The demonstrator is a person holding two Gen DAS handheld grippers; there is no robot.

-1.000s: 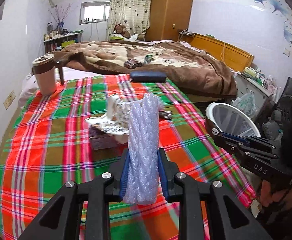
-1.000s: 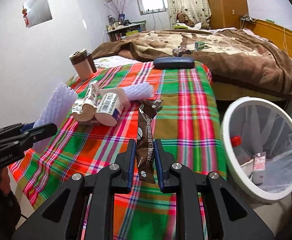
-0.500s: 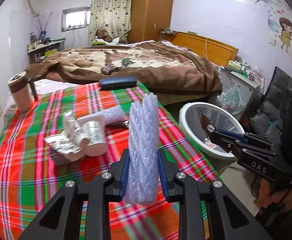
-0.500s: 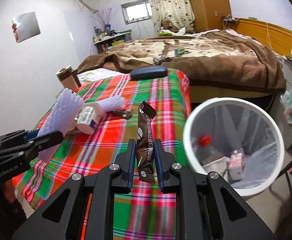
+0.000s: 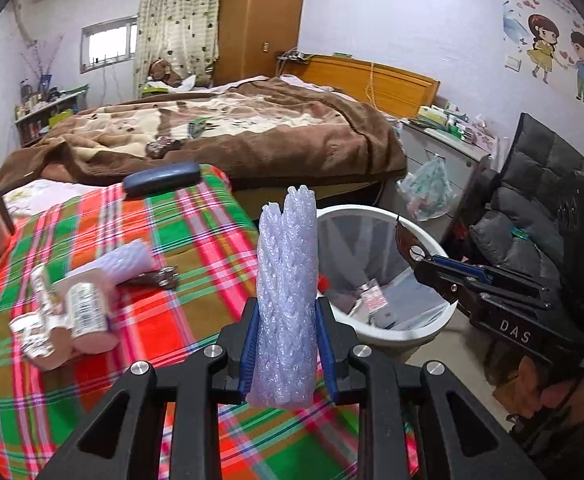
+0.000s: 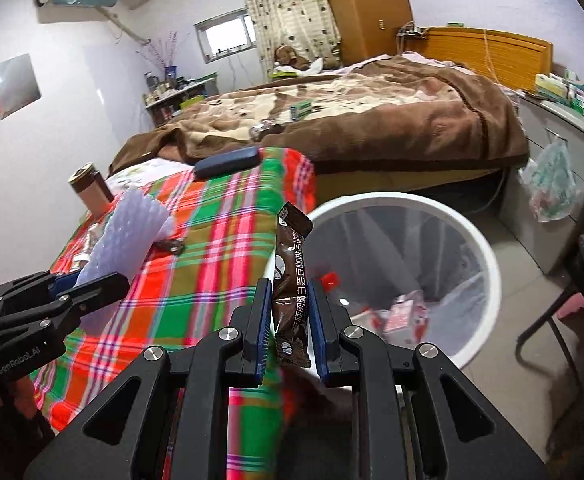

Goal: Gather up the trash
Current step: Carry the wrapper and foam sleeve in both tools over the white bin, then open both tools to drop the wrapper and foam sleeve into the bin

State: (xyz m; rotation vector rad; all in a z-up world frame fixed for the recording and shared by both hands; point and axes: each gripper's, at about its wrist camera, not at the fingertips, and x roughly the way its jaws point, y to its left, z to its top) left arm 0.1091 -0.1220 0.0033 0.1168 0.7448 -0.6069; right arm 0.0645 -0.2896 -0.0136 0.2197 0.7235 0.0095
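Two wrist cameras look down along their fingers, close above a plaid bed (image 5: 196,264); both views share the white bin (image 6: 487,268).

A: Material clamped in the left gripper (image 5: 288,354)?
B: Bubble wrap (image 5: 287,300): translucent, bumpy plastic. Fingers (image 5: 248,354): matt black plastic, blue pads.

A: Beyond it?
B: Bin (image 5: 383,216): smooth white plastic rim. Plaid cloth (image 5: 196,248): woven. Sachet (image 6: 290,280): glossy brown film.
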